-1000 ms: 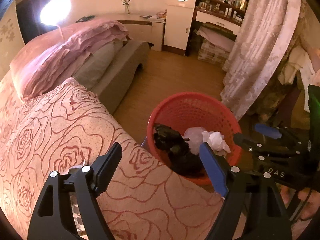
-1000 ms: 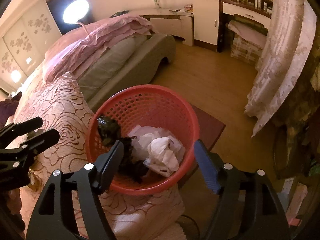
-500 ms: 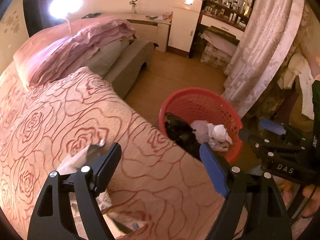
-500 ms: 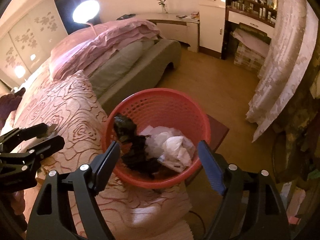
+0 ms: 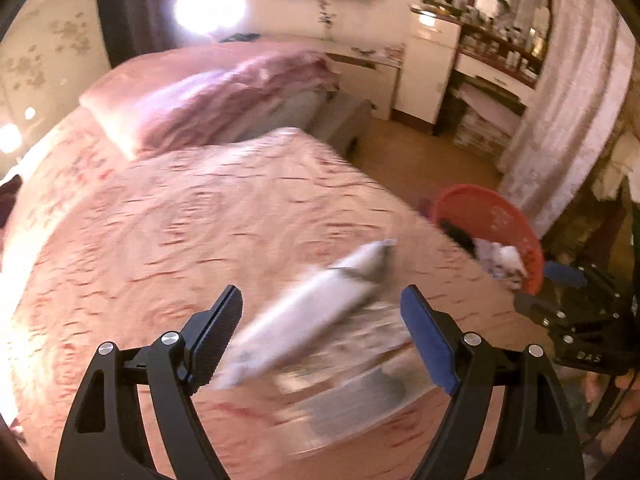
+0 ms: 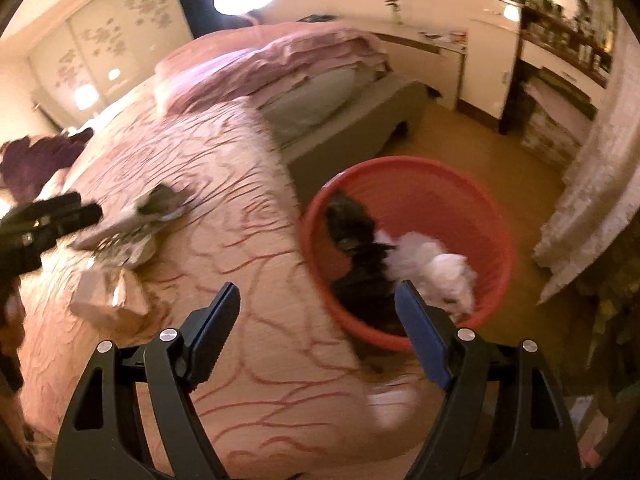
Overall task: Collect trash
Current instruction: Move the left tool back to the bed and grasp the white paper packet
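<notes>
Bedspread (image 6: 224, 264) open toward its foot edge. Obstructions: pale wrapper (image 5: 316, 308), apparently flat though blurred, and crumpled bag (image 6: 108, 296) near the bed's side edge. Red basket (image 6: 436, 184) stands beside that edge, half filled; upper half unobstructed.

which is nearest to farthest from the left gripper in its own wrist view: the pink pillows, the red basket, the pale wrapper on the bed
1. pale wrapper, between the open fingers of the left gripper, on the bedspread.
2. red basket, to the right, beside the bed.
3. pink pillows, far end, upper left.
</notes>
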